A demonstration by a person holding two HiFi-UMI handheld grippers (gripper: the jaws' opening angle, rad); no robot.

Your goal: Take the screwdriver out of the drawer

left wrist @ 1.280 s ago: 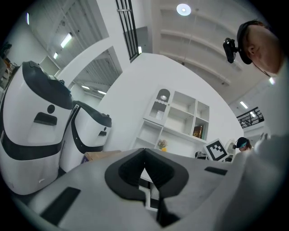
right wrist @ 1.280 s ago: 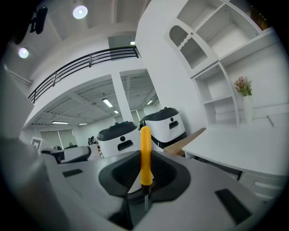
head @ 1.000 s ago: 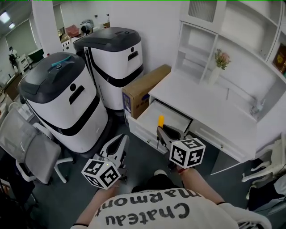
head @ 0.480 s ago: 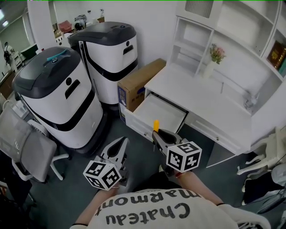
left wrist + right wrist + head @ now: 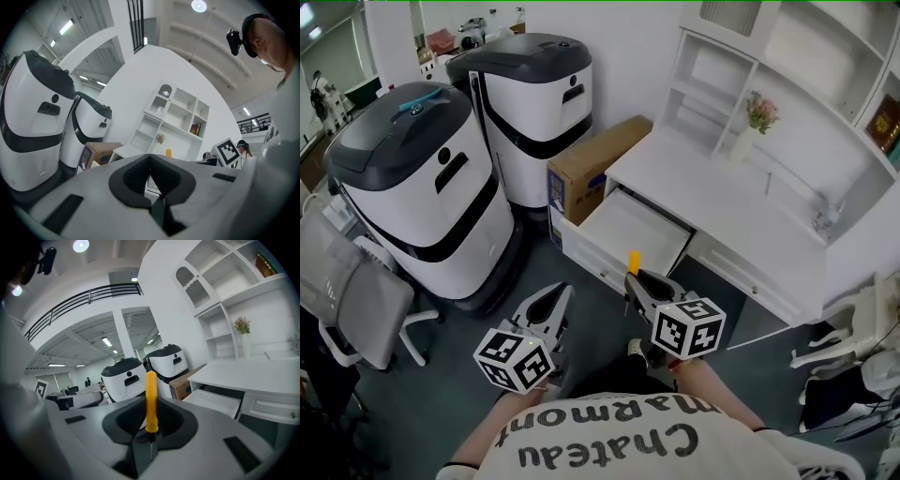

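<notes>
Screwdriver is riding clamped by its shaft in the right tool, yellow handle sticking up, already clear of the open drawer and just in front of it, while the left tool is idling closed and empty, so extraction is looking done.

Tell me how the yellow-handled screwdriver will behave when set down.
The screwdriver looks rigid and probably light: it stands straight up from the right gripper without sagging. Its handle looks round and smooth, so it may roll on the flat desk top. Gripped near its thin end, it could pivot.
</notes>
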